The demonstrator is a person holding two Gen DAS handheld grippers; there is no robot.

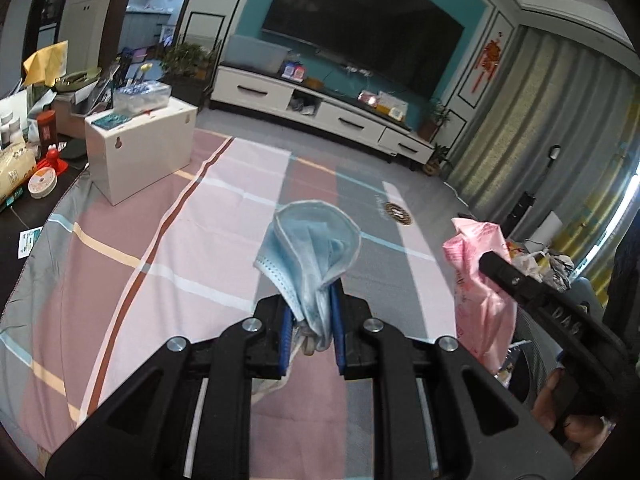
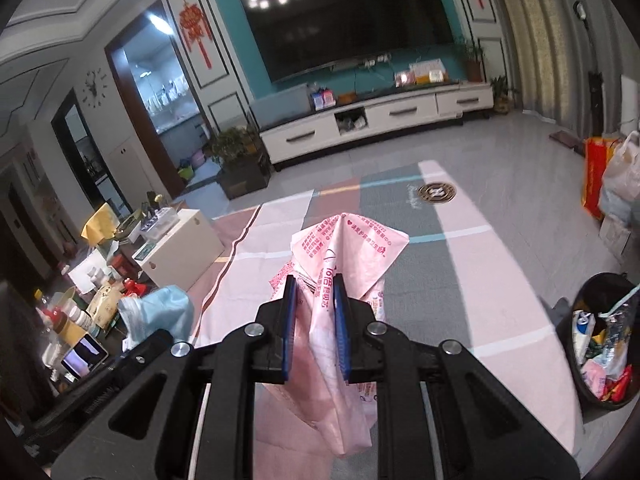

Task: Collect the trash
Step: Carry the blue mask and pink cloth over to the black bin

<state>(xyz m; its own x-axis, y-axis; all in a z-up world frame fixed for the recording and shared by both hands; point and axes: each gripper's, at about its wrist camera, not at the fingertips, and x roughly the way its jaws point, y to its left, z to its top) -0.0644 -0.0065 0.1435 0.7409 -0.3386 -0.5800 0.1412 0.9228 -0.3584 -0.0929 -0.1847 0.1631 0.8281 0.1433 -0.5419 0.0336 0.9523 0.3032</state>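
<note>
both claws are loaded: left gripper (image 1: 311, 312) is pinching a crumpled blue face mask (image 1: 308, 248), right gripper (image 2: 316, 320) is clamped on a pink plastic wrapper (image 2: 344, 248). black trash bin (image 2: 600, 344) sits off right, already holding some rubbish, so dropping these in is what's left.

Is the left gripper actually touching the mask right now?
Touching. In the left wrist view the left gripper has both blue pads pressed against the bunched blue mask.
</note>
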